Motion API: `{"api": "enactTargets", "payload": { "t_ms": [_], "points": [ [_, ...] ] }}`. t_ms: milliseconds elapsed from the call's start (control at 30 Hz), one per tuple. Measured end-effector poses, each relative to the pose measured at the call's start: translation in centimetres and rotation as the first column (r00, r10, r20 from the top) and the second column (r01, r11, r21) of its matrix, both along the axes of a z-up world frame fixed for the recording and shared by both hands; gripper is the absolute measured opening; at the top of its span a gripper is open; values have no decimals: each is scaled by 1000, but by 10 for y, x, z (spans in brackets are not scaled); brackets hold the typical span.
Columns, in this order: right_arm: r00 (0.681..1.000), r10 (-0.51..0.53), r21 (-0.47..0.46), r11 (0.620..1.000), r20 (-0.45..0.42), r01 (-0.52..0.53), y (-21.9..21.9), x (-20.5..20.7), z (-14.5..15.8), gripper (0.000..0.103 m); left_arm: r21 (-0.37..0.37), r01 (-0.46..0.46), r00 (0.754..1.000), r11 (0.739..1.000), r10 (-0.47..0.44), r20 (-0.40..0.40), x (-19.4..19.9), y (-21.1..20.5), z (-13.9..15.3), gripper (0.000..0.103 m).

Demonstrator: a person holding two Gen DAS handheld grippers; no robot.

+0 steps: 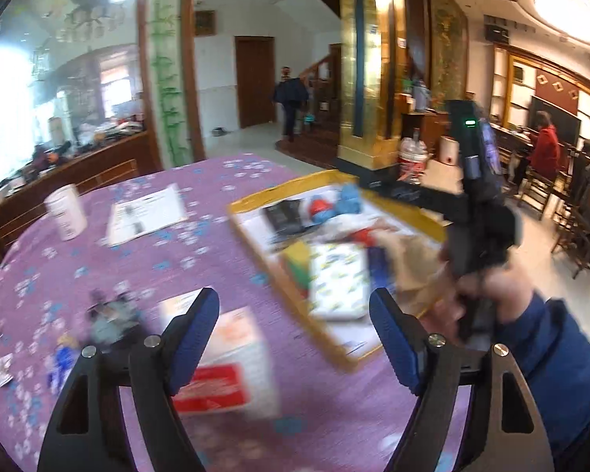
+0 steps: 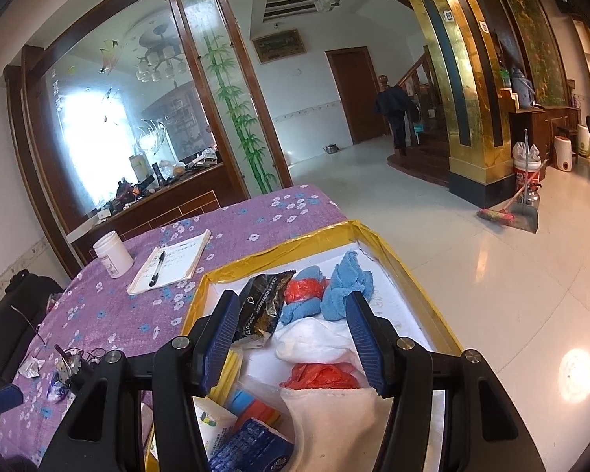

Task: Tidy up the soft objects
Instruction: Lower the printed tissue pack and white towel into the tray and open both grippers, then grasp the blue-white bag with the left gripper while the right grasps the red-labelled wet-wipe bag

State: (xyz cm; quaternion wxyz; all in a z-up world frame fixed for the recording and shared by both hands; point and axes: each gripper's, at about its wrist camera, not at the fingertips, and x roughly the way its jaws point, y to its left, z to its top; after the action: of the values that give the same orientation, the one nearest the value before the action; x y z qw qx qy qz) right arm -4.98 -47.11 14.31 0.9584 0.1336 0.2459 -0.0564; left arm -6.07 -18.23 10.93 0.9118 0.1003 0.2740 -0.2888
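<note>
1. While the soft items are being sorted in the tray (image 2: 279,244), the right gripper (image 2: 292,297) is held over the tray's near end. Its fingers stand half apart.
2. A white cloth (image 2: 334,424) lies low between those fingers and touches the right one. Whether it is clamped cannot be told, as its left edge seems short of the other pad.
3. The left gripper (image 1: 294,295) is kept off the tray's left side, above a carton (image 1: 232,362). Its fingers are spread wide and nothing is held between them.
4. Further soft items are seen inside the tray: a blue towel (image 2: 346,283) at the far end, and a red bag (image 2: 318,377) and a second white piece in the middle.
5. A black packet (image 2: 261,306) and some stiff packs are placed along the tray's left side, so the cloths are probably best gathered to the tray's right.
6. If the cloth is being carried, a pinch through a doubled fold is advised, since a single layer may slip.
7. A low release inside the tray is recommended, so that the rim is not draped.
8. The left gripper may be brought in to steady the tray or to flatten the pile.
</note>
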Motion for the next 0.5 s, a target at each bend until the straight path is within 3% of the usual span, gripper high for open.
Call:
{"api": "enactTargets", "payload": {
  "t_ms": [167, 233, 300, 400, 433, 467, 500],
  "points": [
    [997, 66, 94, 994, -33, -63, 15, -10, 0, 61, -29, -131, 991, 991, 131, -27, 22, 64, -2, 78],
    [987, 148, 95, 985, -56, -142, 41, -17, 3, 61, -41, -226, 973, 973, 223, -60, 41, 98, -4, 78],
    [969, 236, 107, 968, -75, -227, 68, -21, 2, 68, -54, -299, 951, 953, 293, -95, 58, 125, -9, 78],
    [890, 433, 141, 899, -145, -415, 124, -19, -7, 71, -82, -451, 881, 889, 428, -203, 86, 169, -28, 78],
    [858, 483, 142, 875, -174, -464, 141, -17, -10, 71, -85, -473, 866, 877, 444, -231, 93, 175, -32, 78],
    [835, 515, 145, 857, -194, -495, 154, -15, -14, 71, -65, -520, 829, 852, 485, -279, 102, 185, -40, 78],
    [811, 544, 149, 839, -216, -523, 167, -13, -19, 71, -57, -539, 813, 841, 501, -298, 107, 189, -43, 78]
  ]
}}
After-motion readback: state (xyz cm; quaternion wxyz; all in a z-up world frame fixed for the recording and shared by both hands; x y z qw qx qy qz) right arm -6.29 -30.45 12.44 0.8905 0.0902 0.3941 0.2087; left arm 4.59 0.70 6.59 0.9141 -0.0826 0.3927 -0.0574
